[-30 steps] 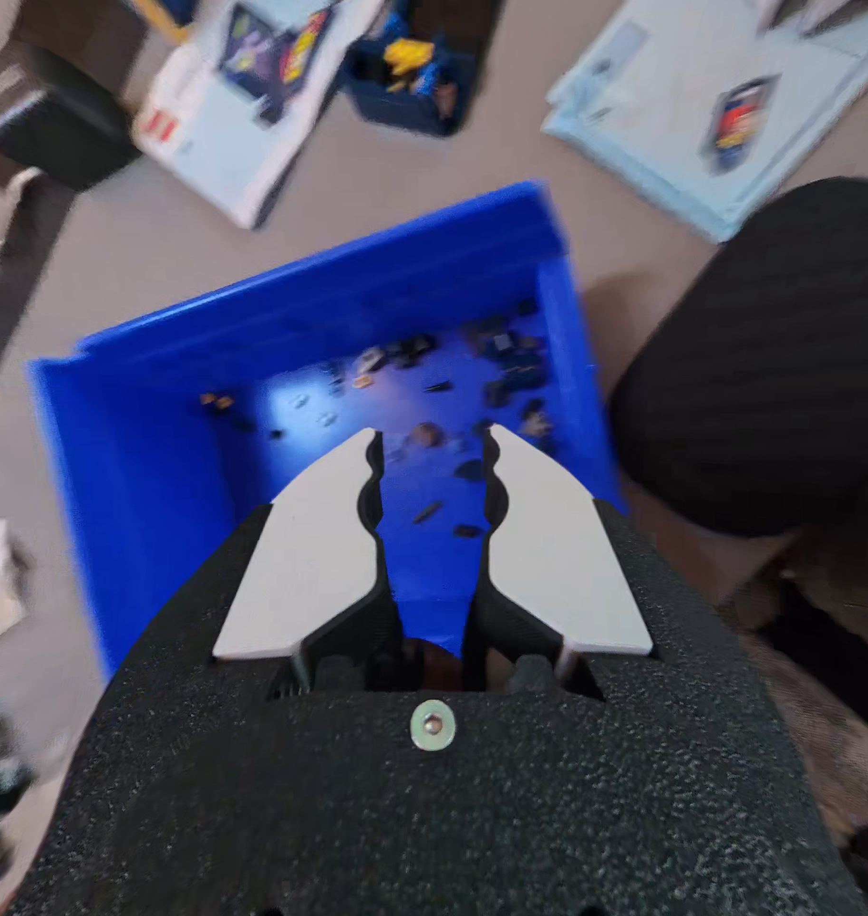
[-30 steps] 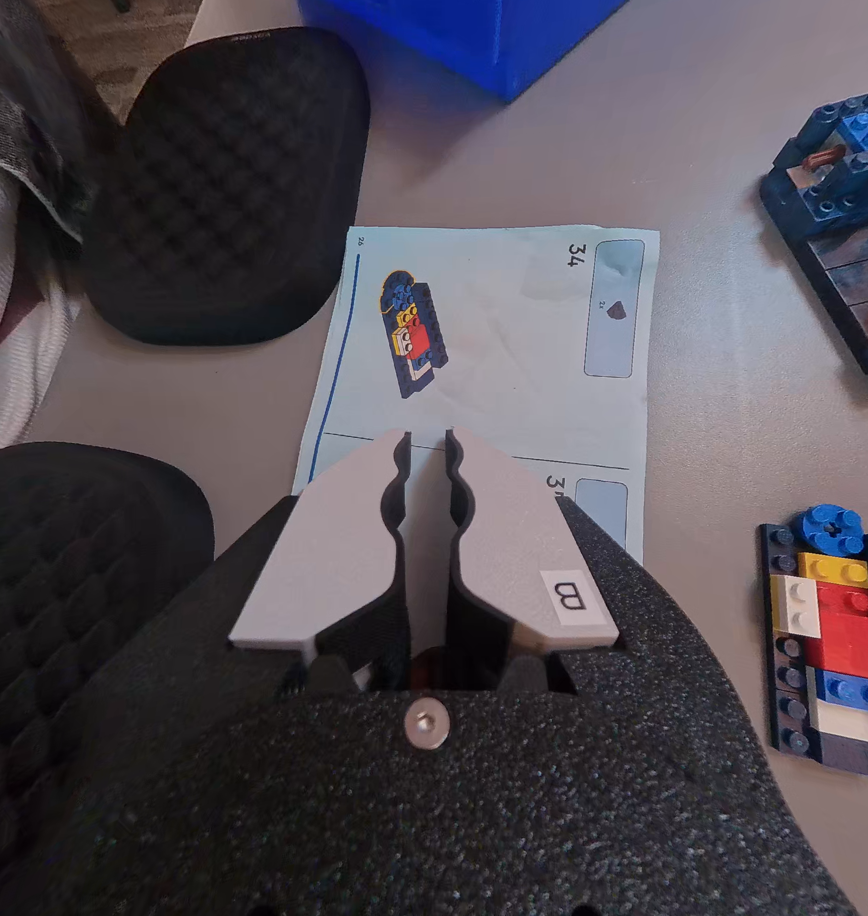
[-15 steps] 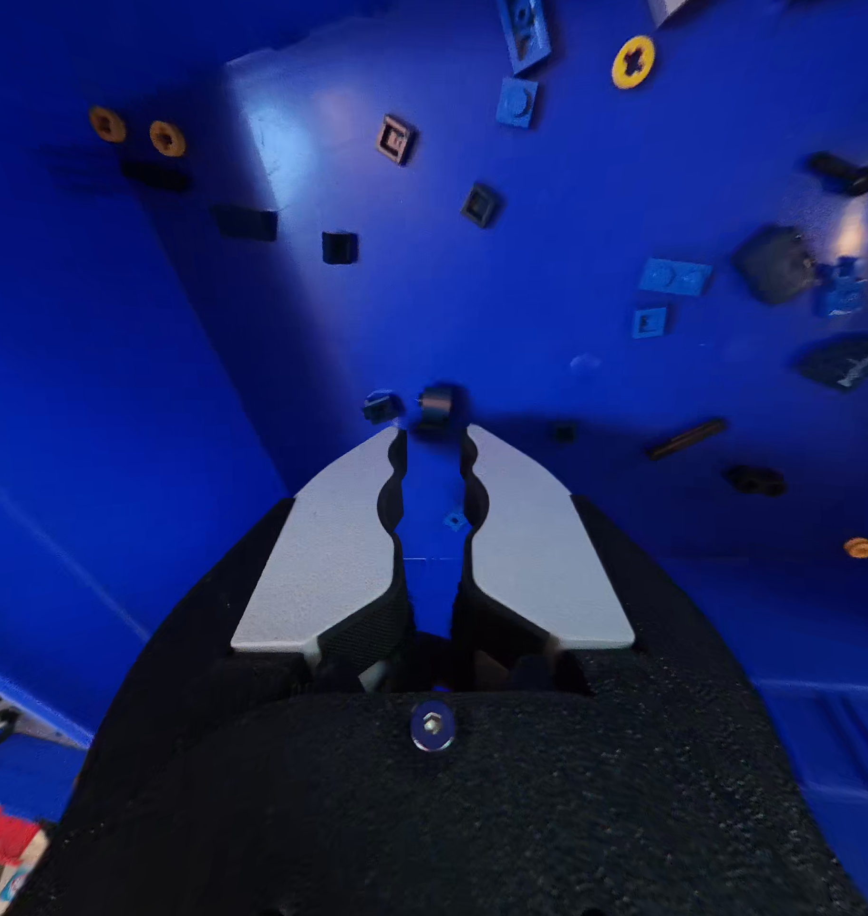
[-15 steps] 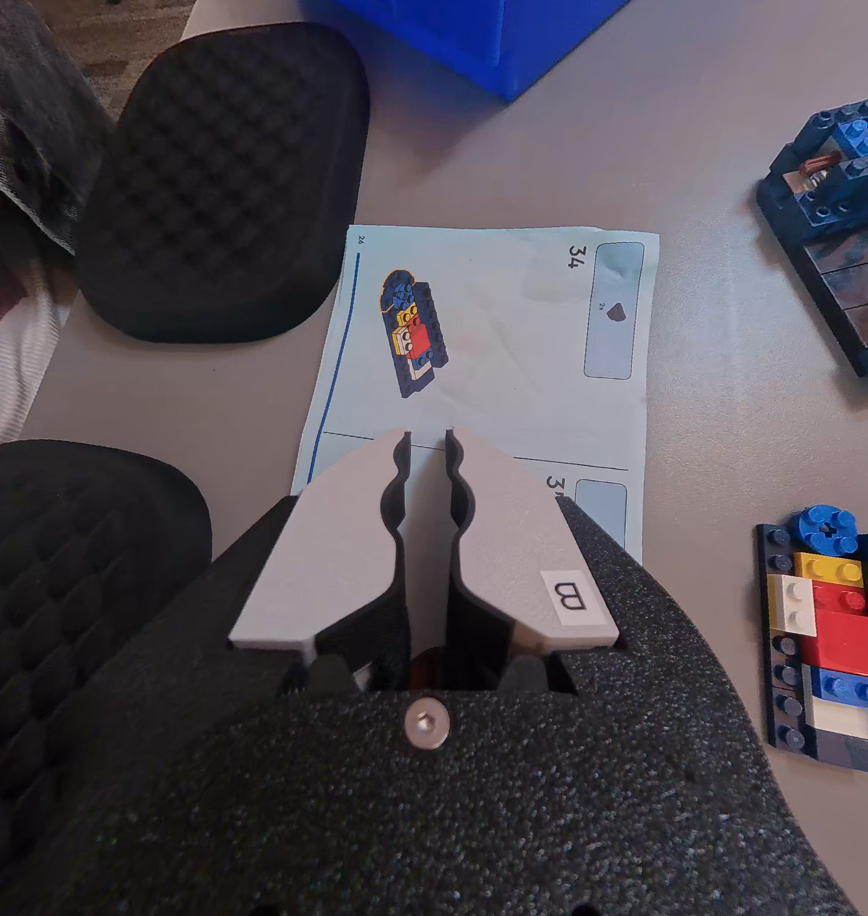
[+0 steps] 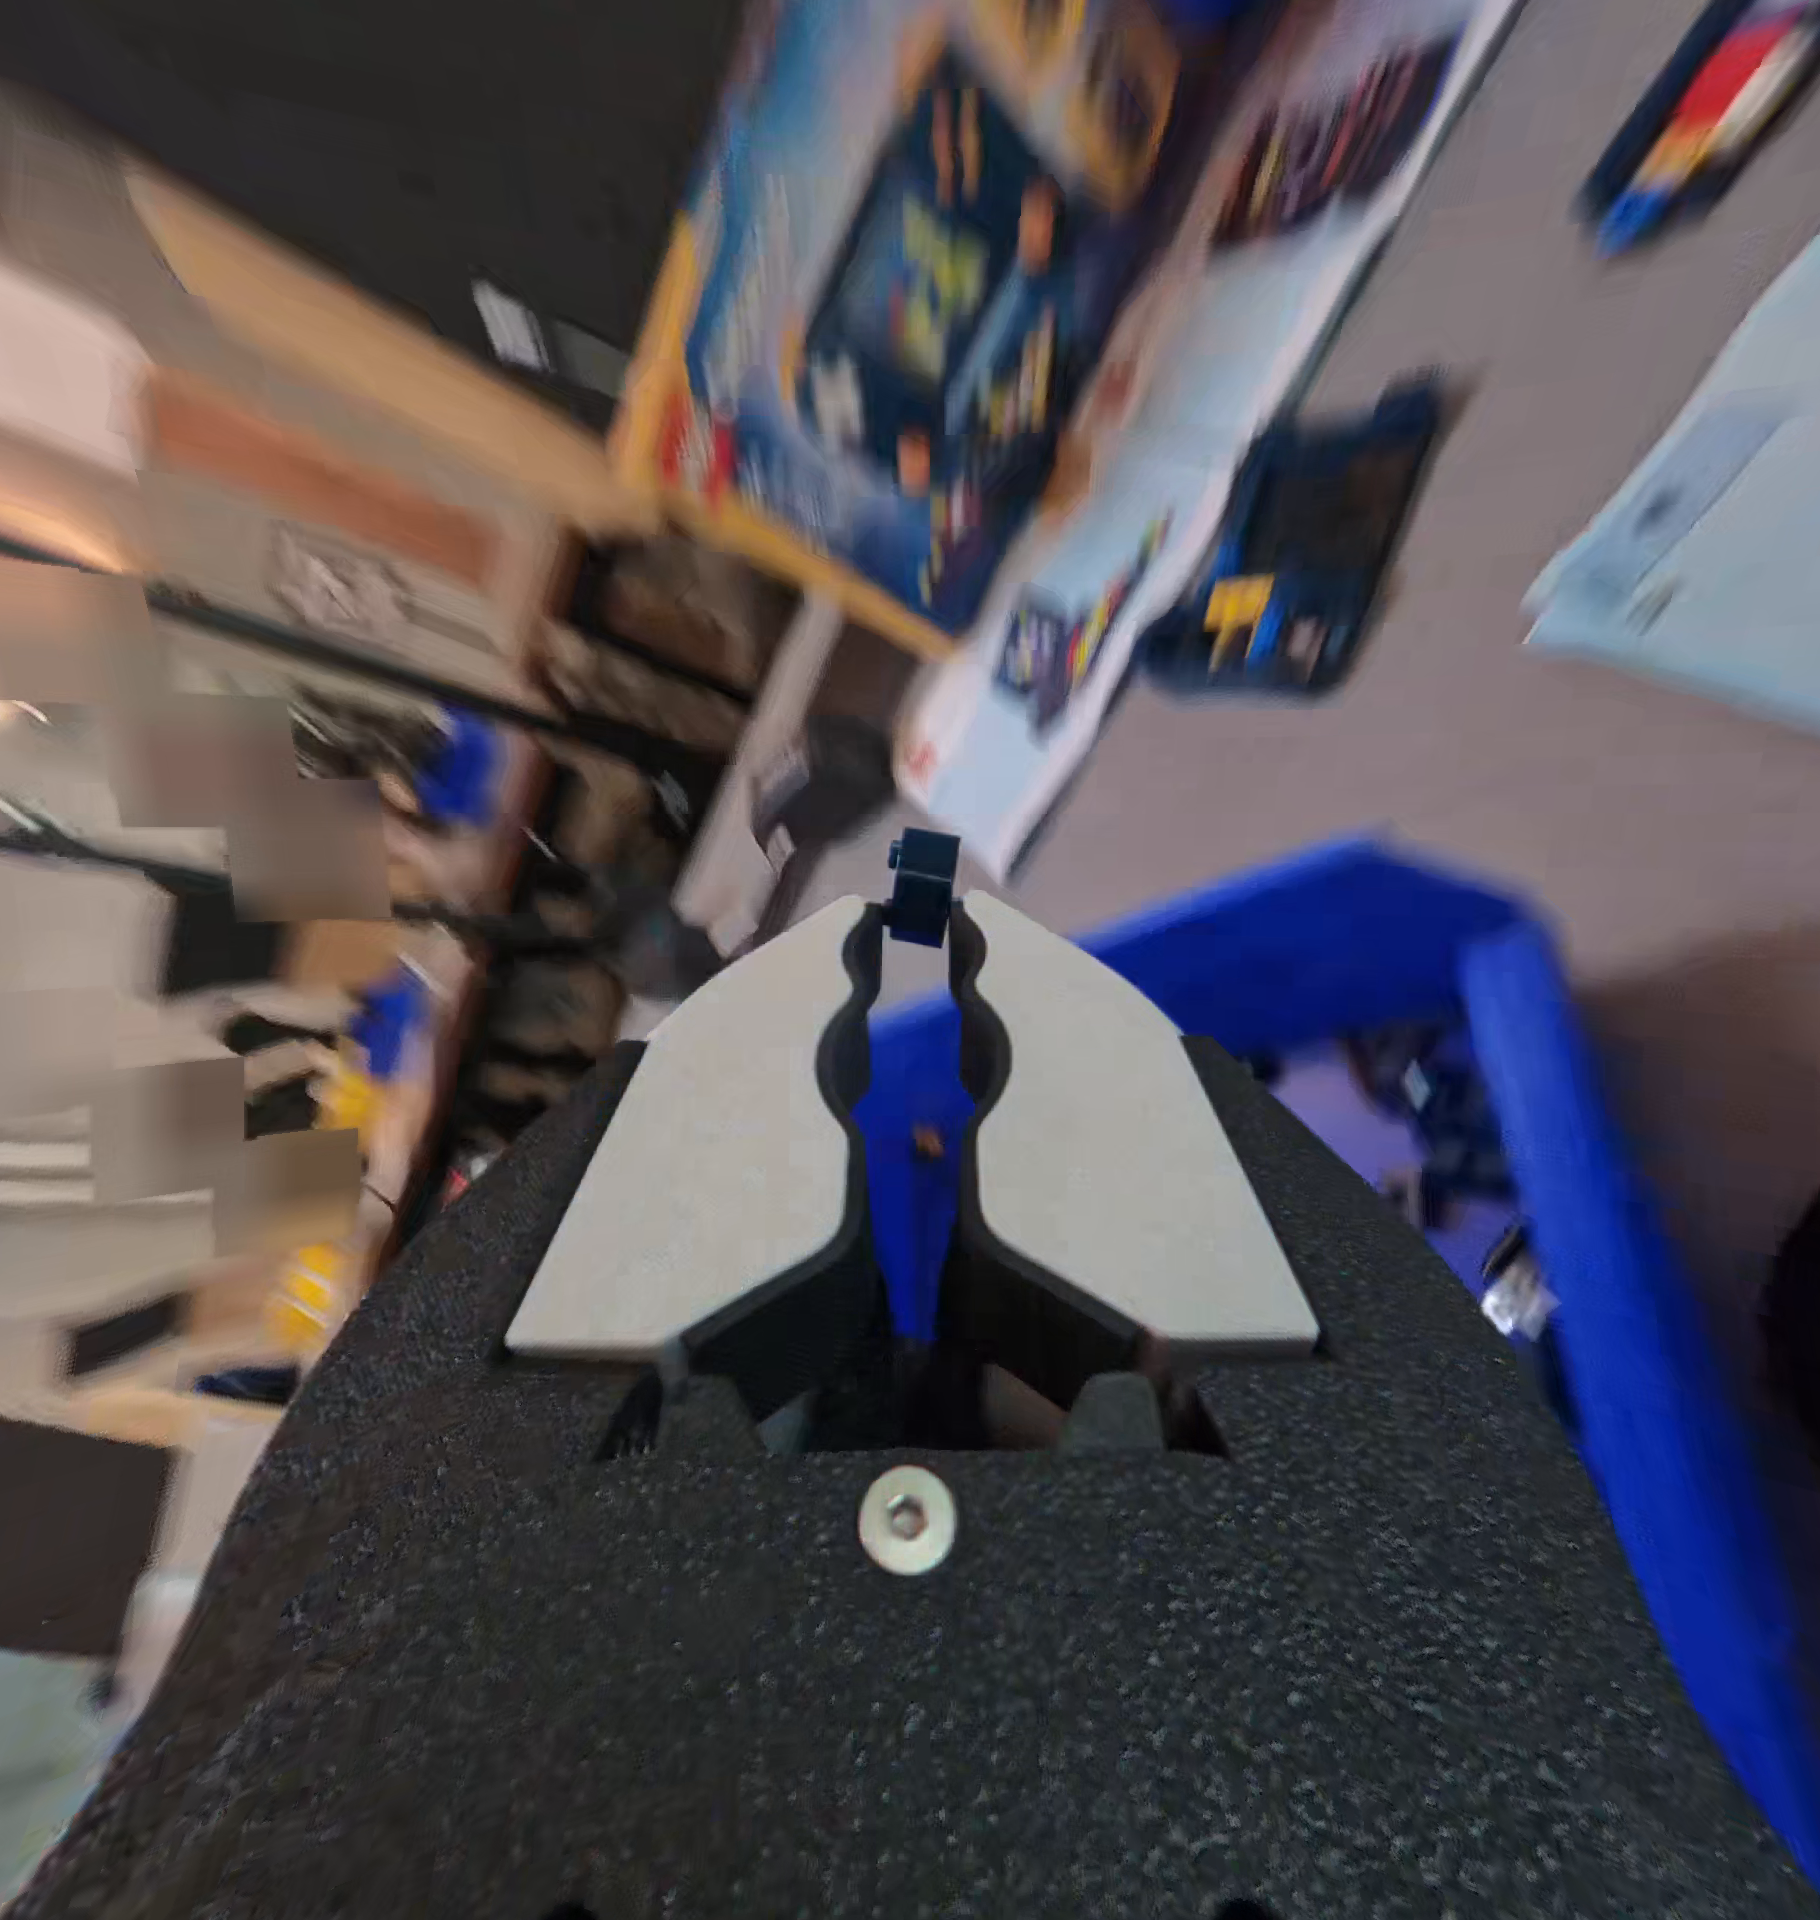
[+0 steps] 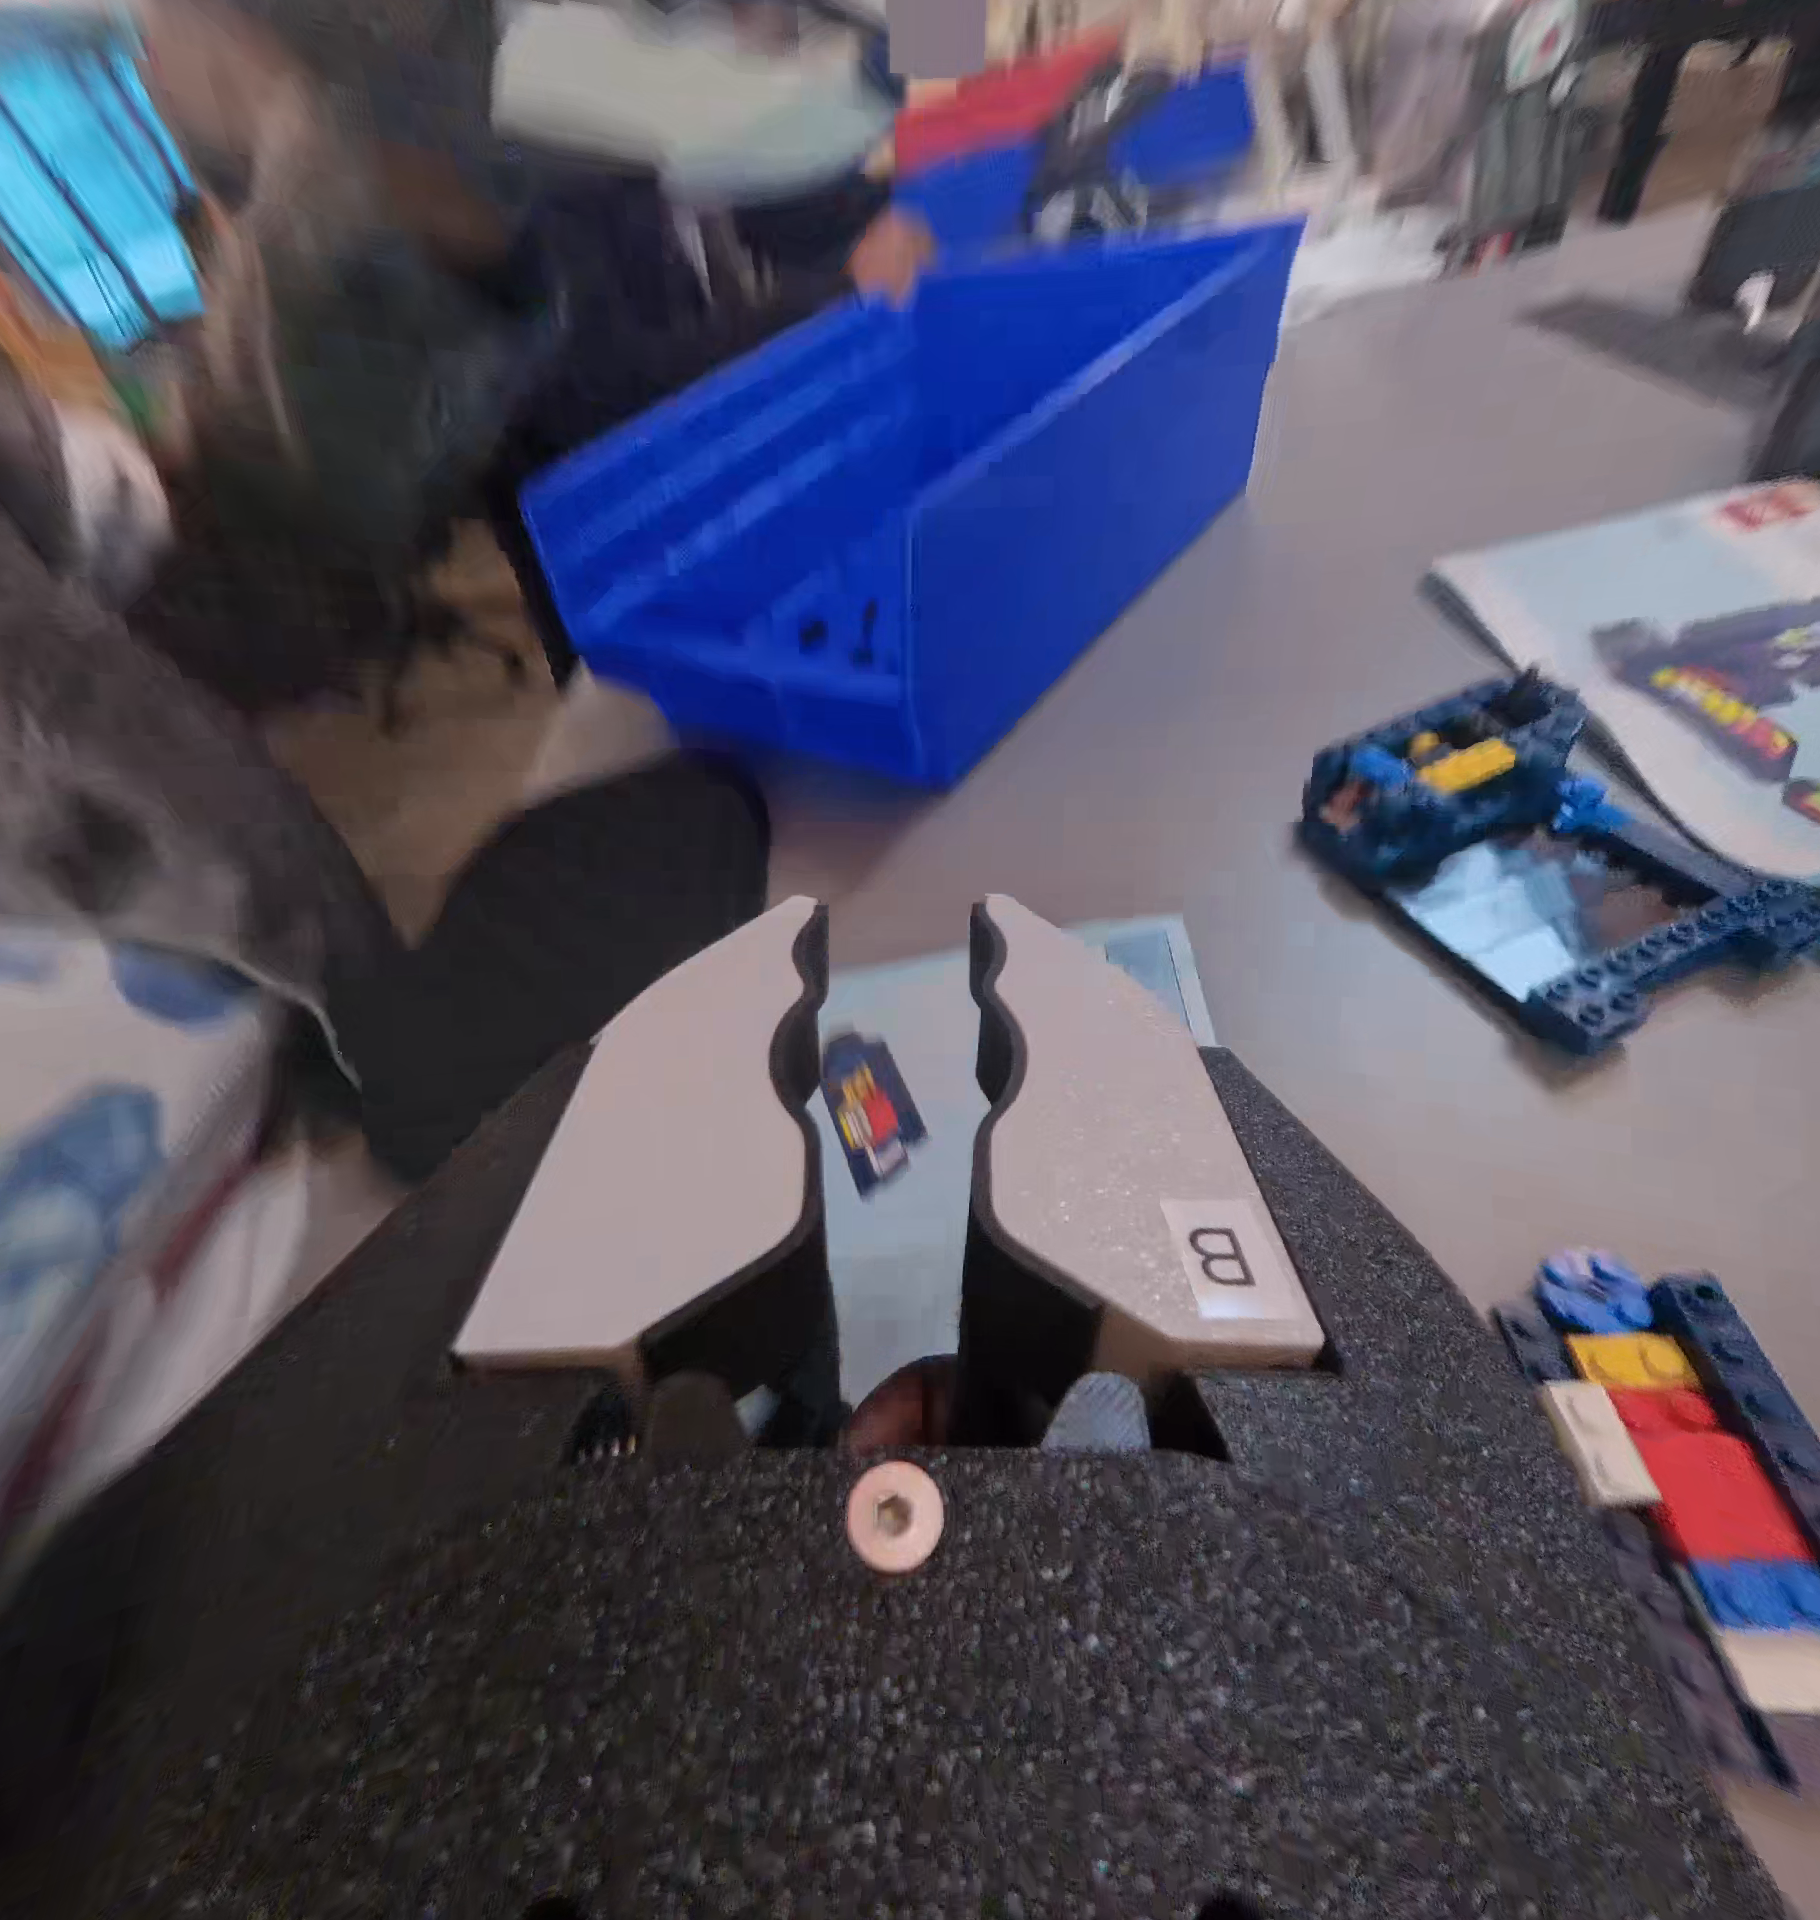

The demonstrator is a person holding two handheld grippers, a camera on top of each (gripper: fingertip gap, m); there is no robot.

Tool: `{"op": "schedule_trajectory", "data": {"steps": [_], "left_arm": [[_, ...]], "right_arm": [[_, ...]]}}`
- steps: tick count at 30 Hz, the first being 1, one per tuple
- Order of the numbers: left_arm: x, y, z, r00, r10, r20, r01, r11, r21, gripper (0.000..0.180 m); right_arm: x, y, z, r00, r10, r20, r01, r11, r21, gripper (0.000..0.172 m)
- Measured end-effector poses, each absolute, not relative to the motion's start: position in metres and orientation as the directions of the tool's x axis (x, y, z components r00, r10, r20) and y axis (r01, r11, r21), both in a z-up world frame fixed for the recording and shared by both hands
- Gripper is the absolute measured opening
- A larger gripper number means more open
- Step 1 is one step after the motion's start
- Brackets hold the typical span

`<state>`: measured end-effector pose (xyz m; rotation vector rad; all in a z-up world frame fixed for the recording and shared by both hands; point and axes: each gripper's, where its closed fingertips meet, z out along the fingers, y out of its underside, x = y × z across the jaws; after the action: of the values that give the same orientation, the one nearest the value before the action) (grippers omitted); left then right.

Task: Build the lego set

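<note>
Upright, dark blue brick [image 5: 921, 891] between left tool [image 5: 916, 920] tips.

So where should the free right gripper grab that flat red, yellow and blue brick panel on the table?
Probably across the brick panel's two long dark-blue edges, coming from above with the right gripper: it lies flat, long and narrow, so its faces offer no grip.

Writing in view: little, and most of it smeared

From my remote seat I see one white sticker [image 6: 1235, 1259] with a single dark character on the right finger [image 6: 1114, 1143] of my right tongs [image 6: 895, 914]. The pale booklet [image 6: 1654, 582] on the desk [image 6: 1301, 1091] carries a small red mark at its top corner, too blurred to read. In the left wrist view, the colourful box [image 5: 947, 312] and the white booklet [image 5: 1041, 707] bear print, all smeared.
</note>
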<state>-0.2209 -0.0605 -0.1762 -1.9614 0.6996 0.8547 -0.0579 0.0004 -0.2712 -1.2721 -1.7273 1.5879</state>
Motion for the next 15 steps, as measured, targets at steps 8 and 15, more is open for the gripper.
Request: {"op": "schedule_trajectory", "data": {"steps": [8, 15], "left_arm": [[-0.072, -0.022, -0.207, 0.194, -0.012, -0.981, -0.962, -0.199, -0.187, 0.011], [-0.073, -0.01, -0.222, 0.144, -0.049, -0.988, -0.97, -0.206, -0.132, 0.012]], "right_arm": [[-0.054, -0.017, -0.205, -0.54, 0.73, -0.418, 0.065, -0.46, -0.886, 0.031], [-0.06, -0.024, -0.219, -0.499, 0.781, -0.376, 0.105, -0.377, -0.92, 0.029]]}}
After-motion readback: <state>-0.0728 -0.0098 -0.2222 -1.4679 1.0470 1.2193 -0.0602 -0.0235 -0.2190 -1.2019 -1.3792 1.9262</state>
